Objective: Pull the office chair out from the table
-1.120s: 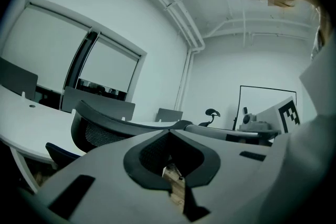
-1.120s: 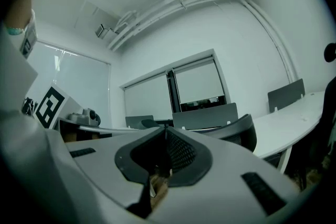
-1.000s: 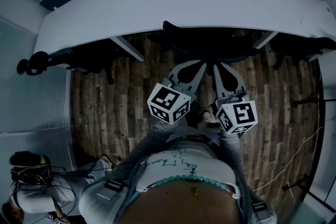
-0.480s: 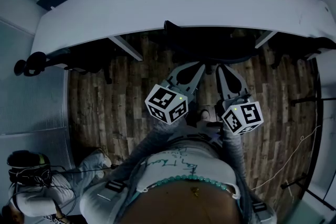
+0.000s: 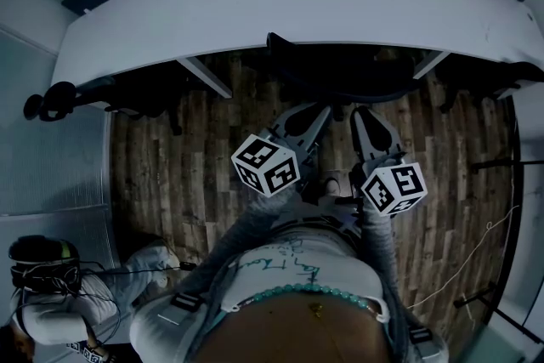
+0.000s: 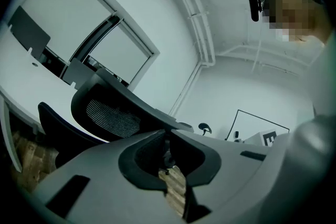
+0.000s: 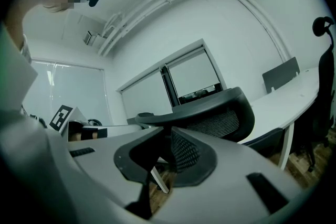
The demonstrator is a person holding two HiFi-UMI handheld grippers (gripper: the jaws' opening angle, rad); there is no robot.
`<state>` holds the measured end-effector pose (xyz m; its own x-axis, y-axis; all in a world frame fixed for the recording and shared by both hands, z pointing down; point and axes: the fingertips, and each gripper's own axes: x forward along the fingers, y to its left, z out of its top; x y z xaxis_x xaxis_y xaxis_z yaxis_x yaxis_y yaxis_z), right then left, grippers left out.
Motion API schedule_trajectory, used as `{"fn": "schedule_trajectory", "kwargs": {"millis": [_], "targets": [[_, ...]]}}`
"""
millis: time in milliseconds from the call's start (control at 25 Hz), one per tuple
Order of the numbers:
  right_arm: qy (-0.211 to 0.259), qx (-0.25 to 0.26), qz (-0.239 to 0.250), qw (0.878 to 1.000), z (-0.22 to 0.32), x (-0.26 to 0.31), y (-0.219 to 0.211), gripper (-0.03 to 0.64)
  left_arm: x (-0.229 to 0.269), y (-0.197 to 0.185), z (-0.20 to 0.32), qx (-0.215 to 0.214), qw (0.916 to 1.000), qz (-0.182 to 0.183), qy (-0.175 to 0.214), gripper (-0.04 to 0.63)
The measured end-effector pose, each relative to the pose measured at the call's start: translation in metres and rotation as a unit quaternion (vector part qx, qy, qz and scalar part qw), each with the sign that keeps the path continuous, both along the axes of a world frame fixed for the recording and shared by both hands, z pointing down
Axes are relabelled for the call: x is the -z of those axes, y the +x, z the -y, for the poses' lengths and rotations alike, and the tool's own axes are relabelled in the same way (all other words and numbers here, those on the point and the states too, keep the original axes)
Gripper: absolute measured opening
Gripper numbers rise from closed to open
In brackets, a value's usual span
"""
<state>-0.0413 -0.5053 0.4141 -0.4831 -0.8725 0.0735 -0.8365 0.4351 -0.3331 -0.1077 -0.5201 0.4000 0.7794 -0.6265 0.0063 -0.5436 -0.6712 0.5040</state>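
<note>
Chair (image 5: 340, 74) tucked at the table (image 5: 297, 0), both tongs shut and short of it.
The left tongs (image 5: 321, 110) and right tongs (image 5: 359, 111) sit side by side, each with its jaws pressed together and nothing between them. Both point level at the chair's mesh back, which stands just ahead of the tips in both gripper views, apparently not touching them. The seat runs on past that back, under the table edge beyond the tongs, so the chair is not yet out. Holding the pair close together and centred on the back looks like a setup for a two-point hold on its top rim, which would bring the chair straight toward the person over the wooden floor (image 5: 170, 174) beneath the tongs. Closed jaws cannot grip, so by my reading they must open first and then reach the rim.
</note>
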Motion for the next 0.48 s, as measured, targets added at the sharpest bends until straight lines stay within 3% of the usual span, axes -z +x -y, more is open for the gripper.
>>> {"fn": "schedule_trajectory", "kwargs": {"millis": [40, 120, 480], "targets": [[-0.001, 0.003, 0.006, 1.000, 0.000, 0.000, 0.001, 0.038, -0.001, 0.001, 0.000, 0.001, 1.0000, -0.003, -0.004, 0.030], [-0.008, 0.012, 0.023, 1.000, 0.000, 0.000, 0.000, 0.132, -0.003, 0.003, 0.000, -0.001, 0.9999, -0.010, -0.014, 0.099], [-0.014, 0.018, 0.123, 0.992, 0.012, 0.013, -0.001, 0.243, 0.003, -0.006, 0.015, 0.016, 0.9944, -0.092, -0.050, 0.220]]}}
